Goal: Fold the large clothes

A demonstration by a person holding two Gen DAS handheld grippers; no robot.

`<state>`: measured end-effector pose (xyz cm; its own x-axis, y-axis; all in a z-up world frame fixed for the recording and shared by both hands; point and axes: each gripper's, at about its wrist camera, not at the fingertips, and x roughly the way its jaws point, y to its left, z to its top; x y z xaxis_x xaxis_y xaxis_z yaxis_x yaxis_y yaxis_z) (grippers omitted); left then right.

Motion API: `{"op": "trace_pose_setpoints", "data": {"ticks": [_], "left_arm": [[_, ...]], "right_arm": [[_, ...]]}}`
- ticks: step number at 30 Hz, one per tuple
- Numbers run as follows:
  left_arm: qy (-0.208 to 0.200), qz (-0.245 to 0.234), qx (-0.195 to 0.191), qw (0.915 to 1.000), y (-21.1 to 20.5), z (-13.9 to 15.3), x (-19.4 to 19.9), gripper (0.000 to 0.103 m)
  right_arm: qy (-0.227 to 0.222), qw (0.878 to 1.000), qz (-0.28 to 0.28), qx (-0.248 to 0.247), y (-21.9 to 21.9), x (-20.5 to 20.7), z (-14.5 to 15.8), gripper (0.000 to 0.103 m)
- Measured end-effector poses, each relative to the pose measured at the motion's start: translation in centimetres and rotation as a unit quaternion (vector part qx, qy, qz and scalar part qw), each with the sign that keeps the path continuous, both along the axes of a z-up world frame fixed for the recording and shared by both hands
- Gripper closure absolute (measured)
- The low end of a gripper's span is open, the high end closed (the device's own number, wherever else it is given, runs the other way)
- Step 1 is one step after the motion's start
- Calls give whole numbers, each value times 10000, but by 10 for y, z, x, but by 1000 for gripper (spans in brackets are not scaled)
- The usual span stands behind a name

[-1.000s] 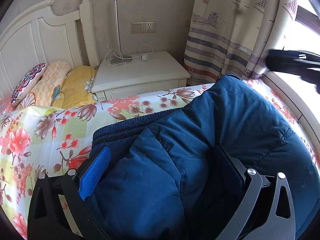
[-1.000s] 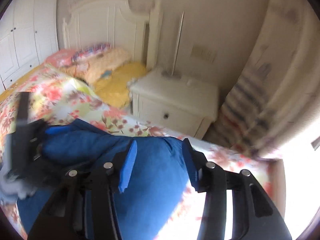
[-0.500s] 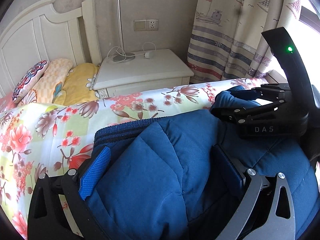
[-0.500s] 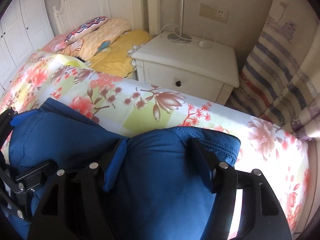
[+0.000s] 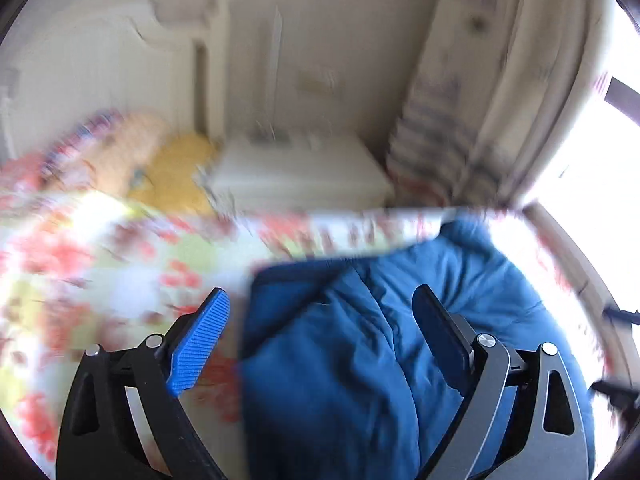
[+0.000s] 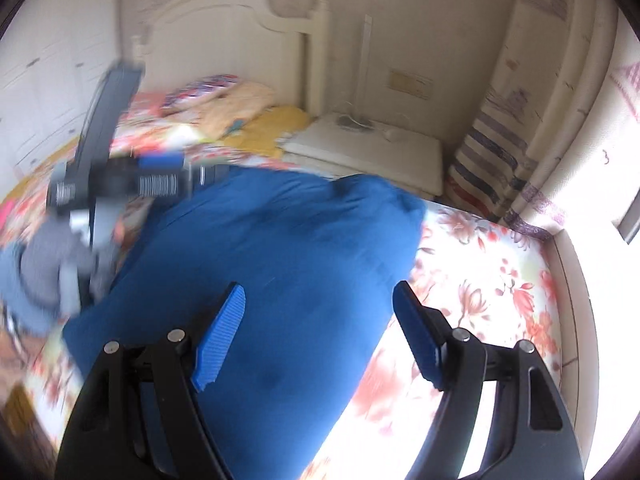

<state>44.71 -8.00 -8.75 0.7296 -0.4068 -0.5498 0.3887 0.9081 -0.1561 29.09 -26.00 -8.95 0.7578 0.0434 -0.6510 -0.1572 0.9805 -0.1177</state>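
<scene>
My left gripper (image 5: pixel 320 312) hangs above the blue puffer jacket (image 5: pixel 400 340), and its 2 jaws stand wide apart; they have just been closing a little. The left pad, ribbed blue rubber, is over the floral bedsheet (image 5: pixel 100 260), the right one is over the quilted fabric, and neither presses on the cloth. The jacket lies folded on the bed, soft and swollen, with stitched seams and a dark ribbed hem at its far edge. This view is much blurred.

My right gripper (image 6: pixel 320 308) also has its jaws apart, and they have just been opening. The smooth blue fabric of the jacket (image 6: pixel 280 248) is below and between them, but the pads do not touch it. The right pad is over the sheet (image 6: pixel 500 280), which is printed with red and pink flowers. In this view the left gripper (image 6: pixel 160 176) shows as a blurred black and grey shape at the far left edge of the jacket.

Behind the bed stand a white wooden headboard (image 6: pixel 224 28), a white nightstand (image 6: pixel 368 152) and a striped curtain (image 6: pixel 500 140).
</scene>
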Motion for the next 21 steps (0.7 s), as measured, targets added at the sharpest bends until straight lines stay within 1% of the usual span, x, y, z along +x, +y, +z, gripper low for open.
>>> {"op": "trace_pose_setpoints", "data": {"ticks": [1,2,3,4,5,6,7,8,9,10,11,12,13,14,16,17,18,19,21], "left_arm": [[-160,7,-11,9999,10,13,-19,9],[-225,-50,55,9997,16,21,-35,9],[-280,-141,123,9994,19,25,-48,8],[-419,-307,289,9982,19,26,-72,5],[-483,-391,471,9970,17,22,-86,5],[-479,-444,664,9957,13,15,-95,5],[-376,-488,961,9935,6,1,-105,5],[-250,-455,1272,9905,1,-16,-109,5],[-153,-352,1584,9866,-6,-39,-111,4],[-234,-265,1469,9885,-3,-47,-113,4],[-194,-215,1188,9925,3,-52,-112,4],[21,-178,961,9952,9,-53,-108,4],[134,-110,848,9962,15,-52,-110,4],[143,-11,841,9964,19,-49,-113,4],[-68,166,1028,9945,21,-41,-128,5],[-130,193,1135,9933,22,-42,-136,5],[-124,220,1208,9924,22,-44,-141,4],[-68,257,1245,9919,24,-49,-143,4],[118,365,1124,9929,27,-51,-148,4]], "right_arm": [[-67,10000,40,-9,2,-16,1,25],[-127,9999,79,22,3,-25,3,25],[-211,9996,147,102,5,-35,3,25],[-280,9992,215,182,7,-43,2,24],[-316,9989,264,226,11,-49,-3,22],[-236,9991,277,227,17,-50,-14,22],[-12,9995,290,137,23,-46,-30,22],[40,9997,188,-157,32,-43,-54,20],[-153,9997,107,-177,35,-45,-61,19],[-267,9996,53,-97,35,-48,-65,19],[-268,9995,18,-136,36,-51,-64,20],[-240,9996,-4,-152,36,-54,-60,20],[-213,9996,-49,-163,36,-58,-56,20],[-249,9994,-113,-211,36,-66,-49,21],[-562,9977,-166,-327,36,-90,-39,21],[-718,9967,-213,-303,34,-103,-36,21],[-771,9964,-259,-224,31,-111,-37,21],[-640,9976,-258,-83,26,-114,-44,20],[-203,9995,-242,-11,20,-108,-65,19]]}}
